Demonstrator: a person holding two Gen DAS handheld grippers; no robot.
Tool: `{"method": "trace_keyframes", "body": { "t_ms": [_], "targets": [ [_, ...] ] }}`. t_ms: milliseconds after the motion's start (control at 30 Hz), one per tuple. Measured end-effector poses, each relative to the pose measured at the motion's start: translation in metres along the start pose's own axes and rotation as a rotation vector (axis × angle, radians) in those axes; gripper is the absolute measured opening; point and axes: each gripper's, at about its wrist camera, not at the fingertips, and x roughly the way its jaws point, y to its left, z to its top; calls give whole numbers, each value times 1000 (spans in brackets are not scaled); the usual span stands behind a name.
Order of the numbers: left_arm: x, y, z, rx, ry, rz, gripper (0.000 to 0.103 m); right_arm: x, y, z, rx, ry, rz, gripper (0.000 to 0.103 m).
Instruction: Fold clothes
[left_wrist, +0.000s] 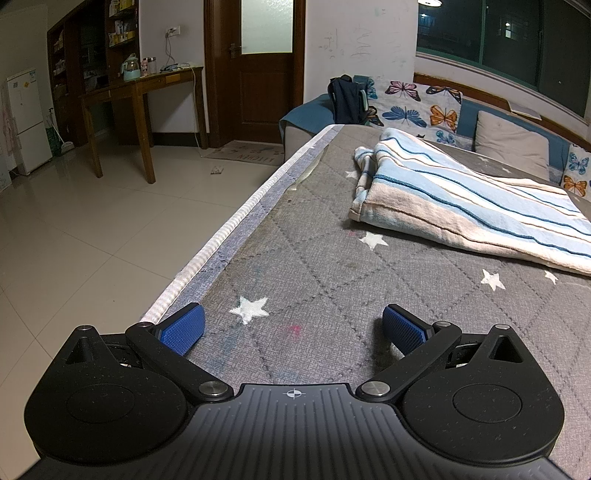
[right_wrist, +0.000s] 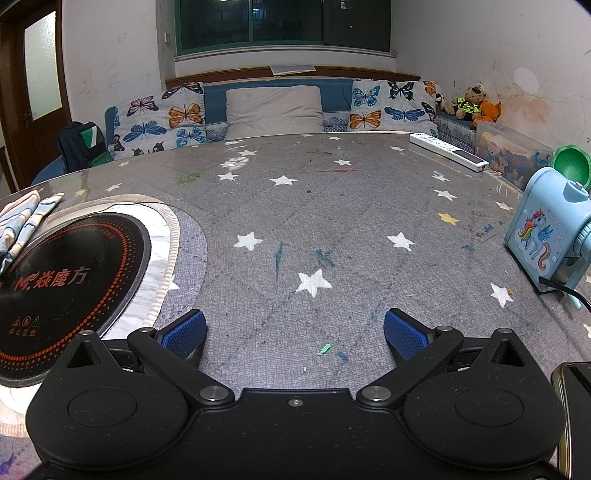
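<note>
The left tongs (left_wrist: 291, 326) hover with blue pads spread wide and nothing between them, over the grey star-printed quilted worktop (left_wrist: 295, 258) near its left edge. Ahead and to the right, well apart from them, the folded blue-and-cream striped cloth (left_wrist: 461, 206) lies on the worktop. The right tongs (right_wrist: 295, 332) are likewise released and empty, between the round black induction hob (right_wrist: 70, 280) and the pale blue unicorn box (right_wrist: 546, 240).
</note>
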Motion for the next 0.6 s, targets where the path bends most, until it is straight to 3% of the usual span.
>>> {"method": "trace_keyframes", "body": {
  "t_ms": [600],
  "targets": [
    [0,1,0,0,1,0,103,-1,0,0,0,0,0,103]
  ]
}}
